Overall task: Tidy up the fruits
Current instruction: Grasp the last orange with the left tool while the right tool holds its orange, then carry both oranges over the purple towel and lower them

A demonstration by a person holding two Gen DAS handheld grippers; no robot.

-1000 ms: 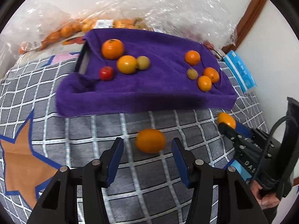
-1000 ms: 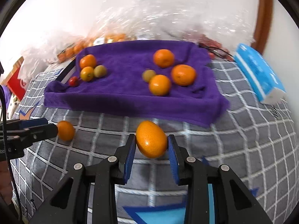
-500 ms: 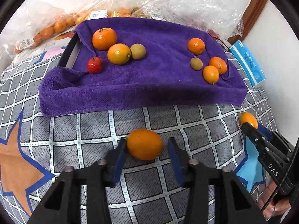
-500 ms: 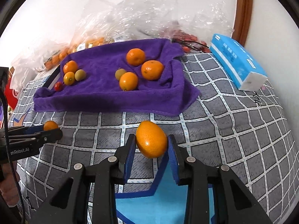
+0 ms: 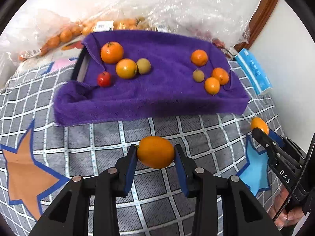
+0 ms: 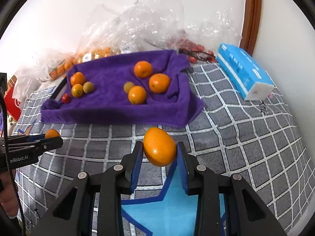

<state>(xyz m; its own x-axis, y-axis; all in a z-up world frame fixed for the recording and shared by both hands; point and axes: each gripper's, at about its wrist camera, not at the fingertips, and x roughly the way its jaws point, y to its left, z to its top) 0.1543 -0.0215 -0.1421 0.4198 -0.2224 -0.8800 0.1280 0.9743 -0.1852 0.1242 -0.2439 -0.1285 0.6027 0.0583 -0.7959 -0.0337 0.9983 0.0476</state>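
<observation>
My left gripper (image 5: pixel 155 158) is shut on an orange (image 5: pixel 156 151), held just above the grey checked blanket (image 5: pixel 98 137). My right gripper (image 6: pixel 159 155) is shut on a second orange (image 6: pixel 159 146), also off the blanket. Each gripper shows at the edge of the other's view, the right gripper (image 5: pixel 261 130) with its orange (image 5: pixel 259 124) and the left gripper (image 6: pixel 53 137) with its orange (image 6: pixel 51 133). Beyond both lies a tray draped in a purple towel (image 5: pixel 157 98). On its left are two oranges (image 5: pixel 111 52), a greenish fruit (image 5: pixel 143 65) and a small red fruit (image 5: pixel 103 79). On its right is another cluster of oranges (image 5: pixel 199 57).
Clear plastic bags of oranges (image 5: pixel 65 36) and red fruit (image 6: pixel 189 45) lie behind the tray against the wall. A blue tissue pack (image 6: pixel 244 72) sits to the right near a wooden frame (image 6: pixel 253 15). A person's hand (image 5: pixel 285 214) holds the right gripper's handle.
My left gripper has closed on the orange that lay between its open fingers and lifted it slightly. The right gripper kept its orange and moved back a little from the tray.
</observation>
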